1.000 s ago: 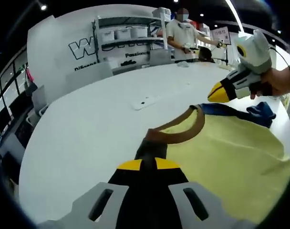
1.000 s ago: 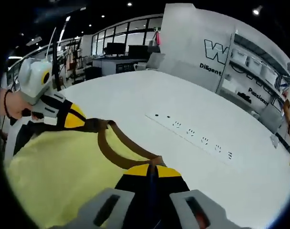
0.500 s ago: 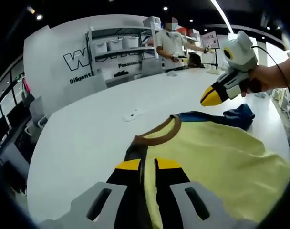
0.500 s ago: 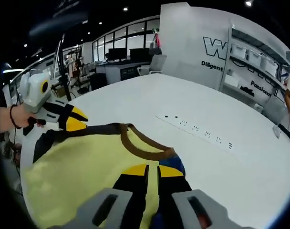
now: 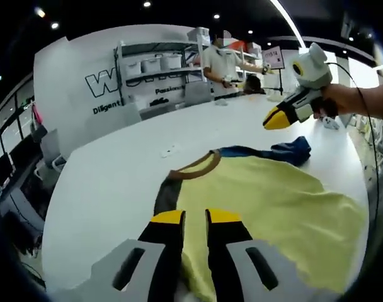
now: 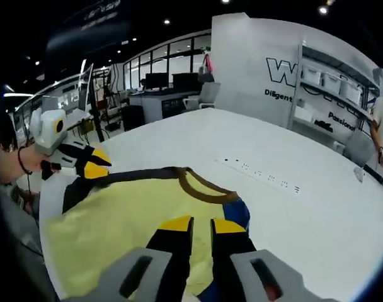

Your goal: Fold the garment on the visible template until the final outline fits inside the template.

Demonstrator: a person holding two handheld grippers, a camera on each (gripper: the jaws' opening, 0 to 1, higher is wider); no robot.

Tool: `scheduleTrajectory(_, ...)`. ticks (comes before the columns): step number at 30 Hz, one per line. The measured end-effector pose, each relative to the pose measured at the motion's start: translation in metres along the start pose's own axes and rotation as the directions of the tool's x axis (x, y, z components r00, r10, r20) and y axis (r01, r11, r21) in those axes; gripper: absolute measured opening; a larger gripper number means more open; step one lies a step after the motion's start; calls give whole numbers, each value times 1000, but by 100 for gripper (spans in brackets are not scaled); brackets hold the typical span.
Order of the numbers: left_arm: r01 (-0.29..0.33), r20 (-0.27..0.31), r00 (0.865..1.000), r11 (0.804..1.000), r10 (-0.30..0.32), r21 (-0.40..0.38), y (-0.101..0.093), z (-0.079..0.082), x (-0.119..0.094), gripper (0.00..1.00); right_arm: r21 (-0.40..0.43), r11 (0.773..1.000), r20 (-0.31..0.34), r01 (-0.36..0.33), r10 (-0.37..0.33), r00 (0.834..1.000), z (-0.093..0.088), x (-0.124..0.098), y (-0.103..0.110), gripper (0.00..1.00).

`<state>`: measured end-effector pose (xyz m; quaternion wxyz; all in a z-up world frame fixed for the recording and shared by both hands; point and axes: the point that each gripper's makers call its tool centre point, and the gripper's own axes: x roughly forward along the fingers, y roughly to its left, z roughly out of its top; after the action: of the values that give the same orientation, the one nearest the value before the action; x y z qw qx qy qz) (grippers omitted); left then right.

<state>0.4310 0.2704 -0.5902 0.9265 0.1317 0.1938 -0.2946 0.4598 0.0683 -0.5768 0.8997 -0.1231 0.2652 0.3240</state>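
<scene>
Yellow garment (image 5: 267,201) with brown collar (image 5: 194,170) and dark blue sleeve (image 5: 286,151) lies spread flat on the white surface (image 5: 116,189) — collar toward the power strip (image 6: 261,174). Left hand-held gripper (image 5: 193,217) and right hand-held gripper (image 6: 201,221) — jaws spread, holding nothing, above the garment.

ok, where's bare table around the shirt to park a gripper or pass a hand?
Free: the wide white table between the yellow shirt collar and the power strip, and beyond that strip toward the shelving. In the left gripper view, the bare stretch left of the collar. Crowded: the shirt itself and its bunched blue sleeve, under the right gripper.
</scene>
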Motion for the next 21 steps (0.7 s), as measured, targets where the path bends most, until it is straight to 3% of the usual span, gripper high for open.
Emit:
scheduleTrajectory(4,-16,-17,1000,999,16,31,5,-6,-24,10,-38,999,0,1,-1,1000,-4,-14,6,6)
scheduleTrajectory(10,-12,15,1000,999,13,-36,1,-12,-52,11,-19,1000,-15,-8,8,1000,-19,-28,18,7)
scheduleTrajectory(15,-8,9,1000,999,9,-42,-9,-22,-65,12,18,1000,2,0,0,1000,-21,-37,23,8)
scheduleTrajectory(21,1,-5,1000,997,-2,-82,-24,-33,-80,14,39,999,-33,-15,17,999,-37,-47,38,8)
